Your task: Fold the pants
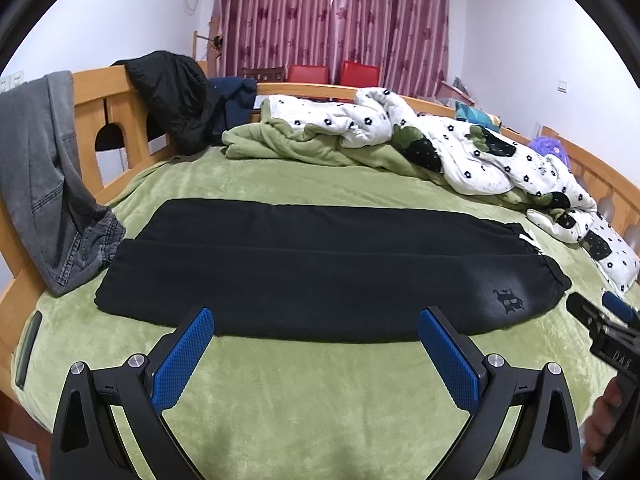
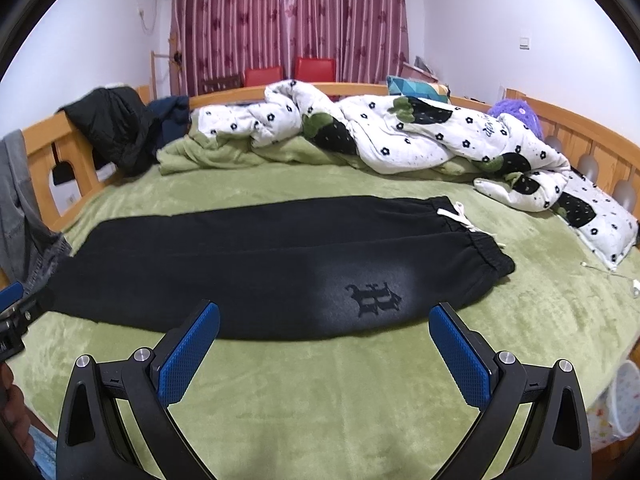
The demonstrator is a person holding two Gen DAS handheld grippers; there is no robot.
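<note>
Black pants (image 1: 320, 272) lie flat across the green bed, legs side by side, waistband with a white drawstring (image 2: 460, 216) at the right, an embroidered logo (image 2: 374, 298) near the front edge. My left gripper (image 1: 316, 320) hovers open just short of the pants' near edge, nothing between its blue pads. My right gripper (image 2: 324, 316) is also open, empty, over the near edge by the logo. In the left wrist view the right gripper (image 1: 600, 312) shows at the far right edge; in the right wrist view the left gripper (image 2: 16, 308) shows at the far left edge.
A rumpled white floral quilt (image 1: 460, 148) and green blanket lie behind the pants. Grey jeans (image 1: 40, 184) and a black jacket (image 1: 176, 96) hang over the wooden bed frame (image 1: 116, 108) at left. A phone (image 1: 28, 352) lies near the left edge. Green sheet (image 1: 320, 400) fills the foreground.
</note>
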